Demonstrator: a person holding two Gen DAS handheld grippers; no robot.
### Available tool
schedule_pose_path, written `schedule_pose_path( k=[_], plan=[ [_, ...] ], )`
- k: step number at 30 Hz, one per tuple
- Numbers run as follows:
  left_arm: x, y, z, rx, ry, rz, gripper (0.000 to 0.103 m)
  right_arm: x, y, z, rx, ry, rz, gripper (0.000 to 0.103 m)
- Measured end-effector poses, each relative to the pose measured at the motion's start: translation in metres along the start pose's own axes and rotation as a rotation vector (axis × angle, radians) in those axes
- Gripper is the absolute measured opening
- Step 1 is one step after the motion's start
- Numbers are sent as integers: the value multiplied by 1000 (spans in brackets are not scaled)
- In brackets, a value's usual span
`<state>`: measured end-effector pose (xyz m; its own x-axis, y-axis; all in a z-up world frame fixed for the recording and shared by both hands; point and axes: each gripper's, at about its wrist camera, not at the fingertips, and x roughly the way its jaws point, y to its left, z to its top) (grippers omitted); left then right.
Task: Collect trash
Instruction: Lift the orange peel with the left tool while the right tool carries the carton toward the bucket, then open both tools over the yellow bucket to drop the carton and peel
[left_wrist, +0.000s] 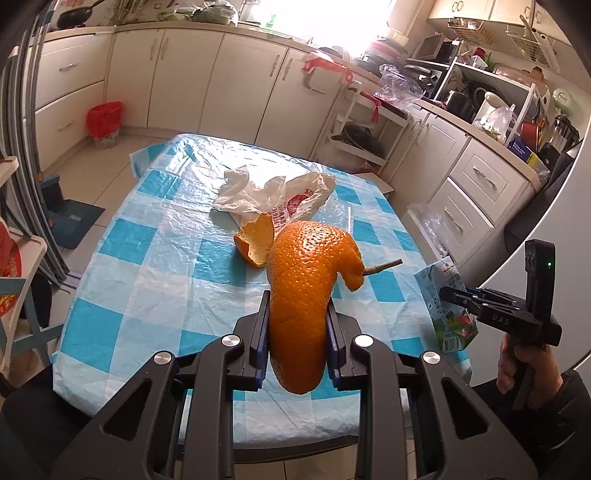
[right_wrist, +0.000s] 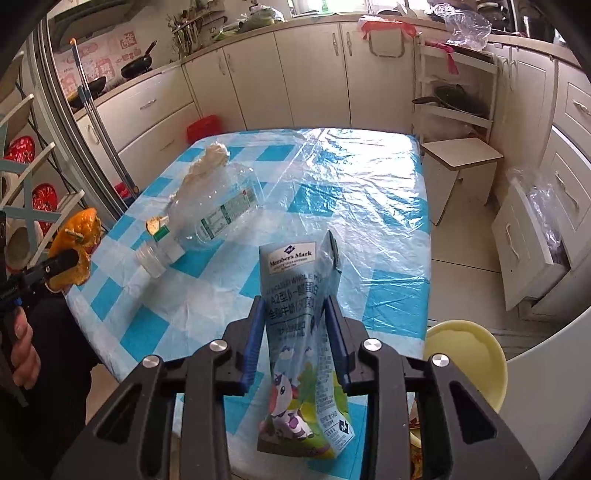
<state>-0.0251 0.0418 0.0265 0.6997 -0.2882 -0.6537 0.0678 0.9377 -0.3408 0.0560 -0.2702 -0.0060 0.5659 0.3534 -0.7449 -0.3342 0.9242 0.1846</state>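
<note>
My left gripper (left_wrist: 297, 295) is shut on a large orange peel (left_wrist: 308, 291) and holds it above the blue-checked table (left_wrist: 147, 266). A second orange peel (left_wrist: 255, 240) and a white plastic bag (left_wrist: 273, 195) lie on the table beyond it. My right gripper (right_wrist: 295, 304) is shut on a crumpled blue milk carton (right_wrist: 299, 332), held above the table's near edge. The carton (left_wrist: 447, 306) and the right gripper (left_wrist: 448, 295) also show in the left wrist view. A clear plastic bottle (right_wrist: 218, 210) and a bottle cap (right_wrist: 149, 258) lie on the table. The left gripper (right_wrist: 61, 258) with its peel (right_wrist: 79, 236) shows at the left.
A yellow bowl (right_wrist: 469, 354) sits at the lower right by the table corner. A wooden stool (right_wrist: 458, 162) stands right of the table. A red-lined bin (left_wrist: 104, 123) stands on the floor by the cabinets. Kitchen cabinets and an open drawer (right_wrist: 524, 251) surround the table.
</note>
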Motion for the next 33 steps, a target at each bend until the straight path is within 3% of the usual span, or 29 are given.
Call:
schedule_pose_path(
  k=[8, 20, 33],
  plan=[
    [2, -4, 0, 8, 7, -14, 23, -12, -20, 7, 121, -77, 35, 30],
    [10, -18, -1, 28, 22, -35, 23, -28, -40, 5, 204, -147, 29, 26],
    [34, -69, -1, 96, 66, -125, 23, -66, -103, -18, 394, -239, -88, 23]
  ],
)
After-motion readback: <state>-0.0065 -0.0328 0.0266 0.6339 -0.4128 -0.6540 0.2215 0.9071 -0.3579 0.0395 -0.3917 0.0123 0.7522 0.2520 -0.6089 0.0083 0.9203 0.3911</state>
